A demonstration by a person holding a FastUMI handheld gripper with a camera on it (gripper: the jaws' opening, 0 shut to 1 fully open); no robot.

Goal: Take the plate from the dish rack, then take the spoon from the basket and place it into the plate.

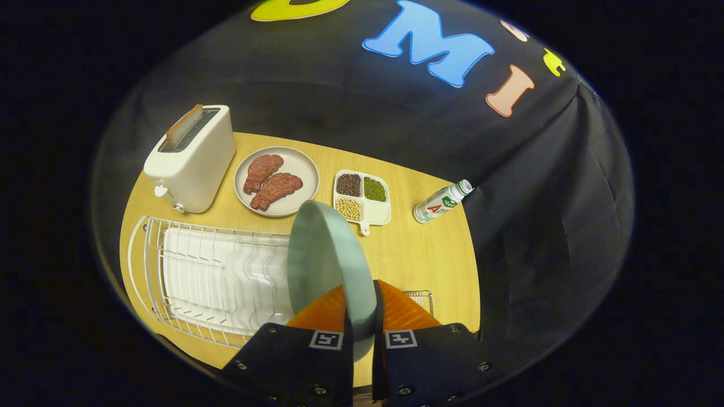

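The pale green plate (328, 265) is pinched on edge between both fingers of the tongs (362, 316), held upright above the desk (418, 254), just beside the white dish rack (215, 277) at the desk's near left corner. Only the rim is gripped, so a slip or a swing of the plate is judged likely if it is tilted quickly. A wire basket (421, 295) is glimpsed just beyond the fingers; it could be struck when the plate is lowered. The spoon cannot be made out.
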